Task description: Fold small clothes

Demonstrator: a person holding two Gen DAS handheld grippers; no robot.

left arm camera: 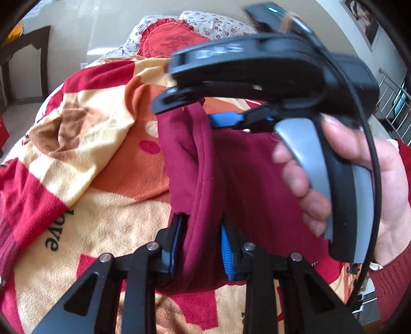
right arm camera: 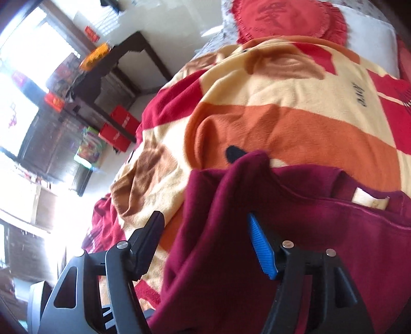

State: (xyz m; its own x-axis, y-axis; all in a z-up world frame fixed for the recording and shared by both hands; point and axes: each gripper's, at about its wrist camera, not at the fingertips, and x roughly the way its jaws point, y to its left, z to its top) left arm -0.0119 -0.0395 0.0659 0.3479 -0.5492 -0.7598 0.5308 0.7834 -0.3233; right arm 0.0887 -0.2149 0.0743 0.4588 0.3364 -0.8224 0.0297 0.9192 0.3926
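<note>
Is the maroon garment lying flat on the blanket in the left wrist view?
No, the maroon garment hangs bunched between the left hand-held gripper fingers, above the blanket.

The left black two-finger gripper with blue ribbed pads (left arm camera: 203, 246) has its jaws drawn in on a fold of dark red cloth (left arm camera: 200, 179). Above and to its right, a bare hand (left arm camera: 359, 179) in a red knitted sleeve (left arm camera: 393, 287) grasps the handle of the right black gripper (right arm camera: 208, 246), whose jaws stand wide apart, the cloth between them but unpressed.

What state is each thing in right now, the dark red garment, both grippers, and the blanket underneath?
Dark red fabric garment: bunched, lifted, a fold hanging between the left jaws.
Left gripper: shut on the garment.
Right gripper: jaws apart, cloth lying between them, not pinched.
Orange, cream and red fleece blanket: spread on the bed, rumpled.
Round red frilled cushion: lying at the bed's far end.
</note>
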